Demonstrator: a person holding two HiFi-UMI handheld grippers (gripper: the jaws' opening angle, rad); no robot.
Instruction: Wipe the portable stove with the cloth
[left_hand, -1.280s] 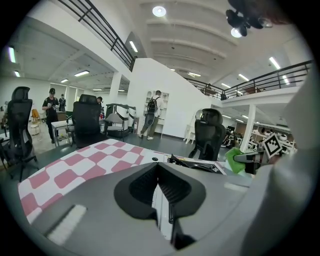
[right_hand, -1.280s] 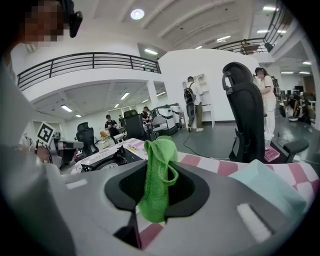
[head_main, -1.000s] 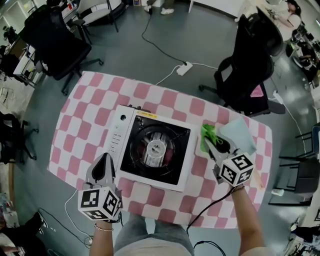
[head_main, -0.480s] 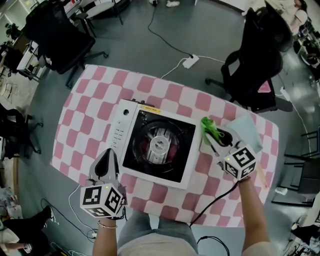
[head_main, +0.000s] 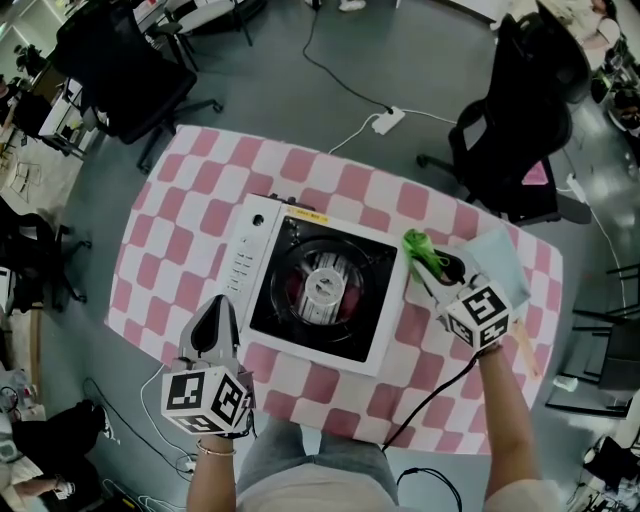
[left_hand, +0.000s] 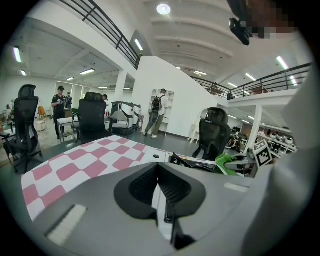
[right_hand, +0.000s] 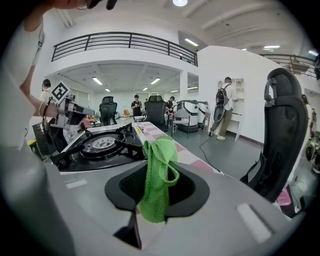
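Observation:
The portable stove (head_main: 318, 290), white with a black top and round burner, sits mid-table on the pink checked cloth (head_main: 180, 220). My right gripper (head_main: 428, 264) hovers just off the stove's right edge, shut on a green cloth (head_main: 417, 247) that droops from its jaws. In the right gripper view the green cloth (right_hand: 159, 175) hangs in front, with the stove (right_hand: 100, 145) beyond it to the left. My left gripper (head_main: 213, 322) is by the stove's near left corner, shut and holding nothing. From the left gripper view the stove (left_hand: 195, 162) and green cloth (left_hand: 226, 162) show ahead.
A pale blue sheet (head_main: 495, 255) lies on the table right of the stove. Black office chairs stand at the far right (head_main: 520, 130) and far left (head_main: 120, 80). A power strip (head_main: 388, 120) with its cable lies on the floor beyond the table.
My right gripper has carried the green cloth slightly closer to the stove's right edge. The left gripper has hardly moved.

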